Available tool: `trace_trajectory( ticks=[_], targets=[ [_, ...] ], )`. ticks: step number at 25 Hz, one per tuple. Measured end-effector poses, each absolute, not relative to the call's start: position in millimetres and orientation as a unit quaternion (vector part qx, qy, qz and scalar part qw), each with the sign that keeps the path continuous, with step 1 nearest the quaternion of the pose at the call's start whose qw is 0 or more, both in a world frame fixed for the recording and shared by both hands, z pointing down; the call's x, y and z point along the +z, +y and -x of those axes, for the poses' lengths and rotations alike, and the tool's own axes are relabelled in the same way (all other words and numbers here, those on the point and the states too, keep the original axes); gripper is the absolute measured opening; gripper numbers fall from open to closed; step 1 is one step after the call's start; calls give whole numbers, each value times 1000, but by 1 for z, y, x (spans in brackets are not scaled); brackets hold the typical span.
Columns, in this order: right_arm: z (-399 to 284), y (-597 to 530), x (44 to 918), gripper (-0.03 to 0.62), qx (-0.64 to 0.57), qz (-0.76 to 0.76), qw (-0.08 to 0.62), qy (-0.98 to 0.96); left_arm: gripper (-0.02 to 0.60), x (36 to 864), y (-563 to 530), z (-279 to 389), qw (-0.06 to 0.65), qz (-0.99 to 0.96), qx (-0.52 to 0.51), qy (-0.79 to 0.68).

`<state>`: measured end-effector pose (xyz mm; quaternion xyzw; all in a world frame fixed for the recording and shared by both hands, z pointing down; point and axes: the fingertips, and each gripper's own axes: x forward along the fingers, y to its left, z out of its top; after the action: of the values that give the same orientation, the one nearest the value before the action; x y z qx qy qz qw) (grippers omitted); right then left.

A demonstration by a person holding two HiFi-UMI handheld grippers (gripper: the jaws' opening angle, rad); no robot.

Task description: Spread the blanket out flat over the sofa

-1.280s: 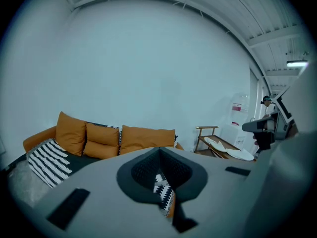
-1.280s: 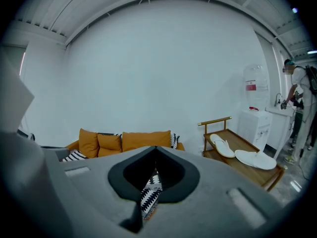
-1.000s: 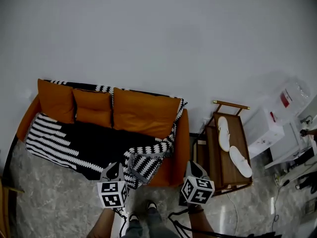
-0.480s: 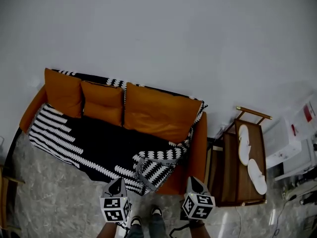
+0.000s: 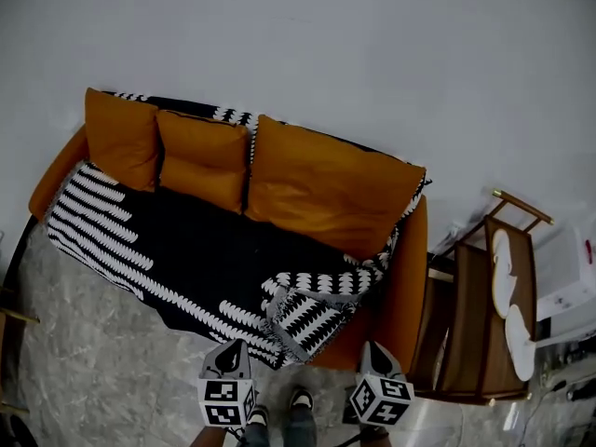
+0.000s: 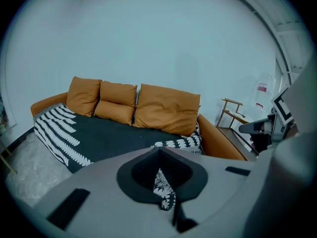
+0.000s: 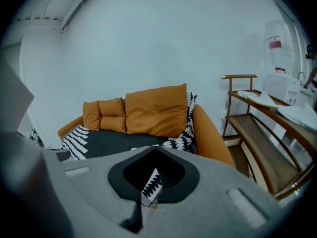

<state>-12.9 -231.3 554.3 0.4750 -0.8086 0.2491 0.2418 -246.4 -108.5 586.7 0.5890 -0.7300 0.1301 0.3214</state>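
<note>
An orange sofa (image 5: 410,277) stands against the white wall with three orange cushions (image 5: 326,194) along its back. A black blanket (image 5: 196,264) with white zigzag bands covers the seat and hangs over the front. Its right front corner (image 5: 312,310) lies folded back in a bunch on the seat edge. My left gripper (image 5: 233,350) and right gripper (image 5: 372,350) are low in front of the sofa, both shut and clear of the cloth. In the left gripper view the left gripper (image 6: 159,152) points at the bunched corner (image 6: 181,143). From the right gripper (image 7: 154,150), that corner (image 7: 176,143) appears beside the sofa's arm.
A wooden rack (image 5: 466,333) with white slippers (image 5: 507,291) on it stands right of the sofa; it also fills the right side of the right gripper view as the rack (image 7: 257,148). White appliances (image 5: 573,268) sit further right. The person's shoes (image 5: 298,400) are on the marble floor (image 5: 84,361).
Both grippers have sunk lower in the head view, staying shut. The sofa now looms larger and nearer, and the rack has slid right. The blanket itself lies as before.
</note>
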Motion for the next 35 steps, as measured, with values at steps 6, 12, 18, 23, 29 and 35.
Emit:
trace_trajectory(
  ticks=[6, 12, 18, 23, 29, 35],
  targets=[
    [19, -231, 599, 5, 247, -471, 257, -807, -5, 637, -101, 251, 324, -583, 148, -730],
    [20, -232, 617, 5, 255, -471, 260, -803, -5, 654, -98, 247, 329, -581, 159, -727],
    [20, -233, 622, 5, 261, -469, 263, -802, -5, 653, -110, 239, 343, -600, 142, -709],
    [18, -234, 627, 5, 266, -468, 269, -799, -3, 659, -119, 236, 358, -611, 145, -691],
    [12, -235, 637, 5, 272, -471, 275, -793, -3, 673, -125, 234, 370, -619, 156, -675],
    [11, -240, 642, 5, 274, -474, 281, -788, 129, 683, -137, 236, 378, -629, 167, -658]
  ],
)
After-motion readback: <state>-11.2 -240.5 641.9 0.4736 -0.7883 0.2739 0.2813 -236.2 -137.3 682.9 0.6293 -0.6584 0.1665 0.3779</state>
